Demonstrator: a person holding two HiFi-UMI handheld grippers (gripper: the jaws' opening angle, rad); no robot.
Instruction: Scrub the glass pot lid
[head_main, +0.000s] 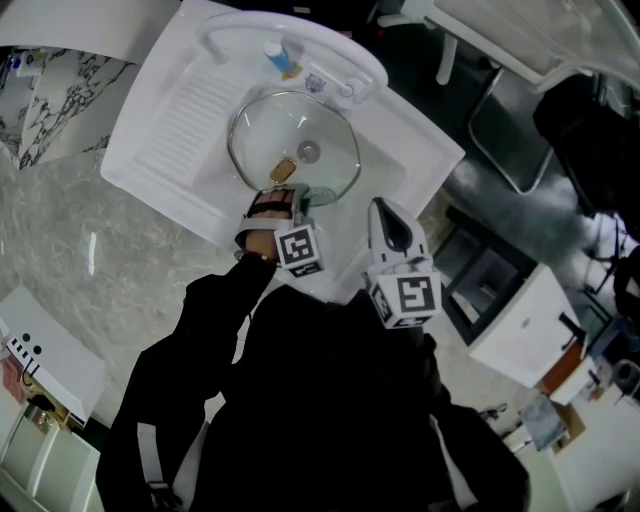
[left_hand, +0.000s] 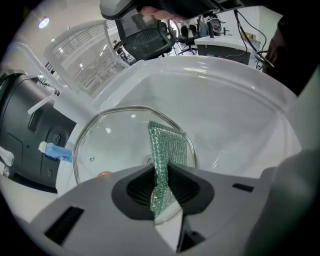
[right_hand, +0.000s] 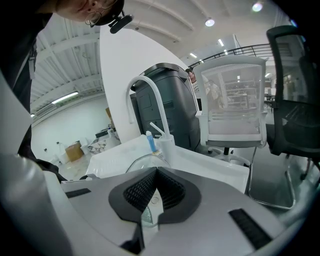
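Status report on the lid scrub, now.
Left gripper shut on green scouring pad, over glass lid. Right gripper shut, empty. Lid in white sink, nothing blocking.

We see a pale marbled counter (head_main: 70, 240) carrying a white sink (head_main: 160, 120) with a ribbed draining side; the glass lid (head_main: 330, 165) lies in its basin, and a small blue tube (head_main: 277, 57) stands at the back rim
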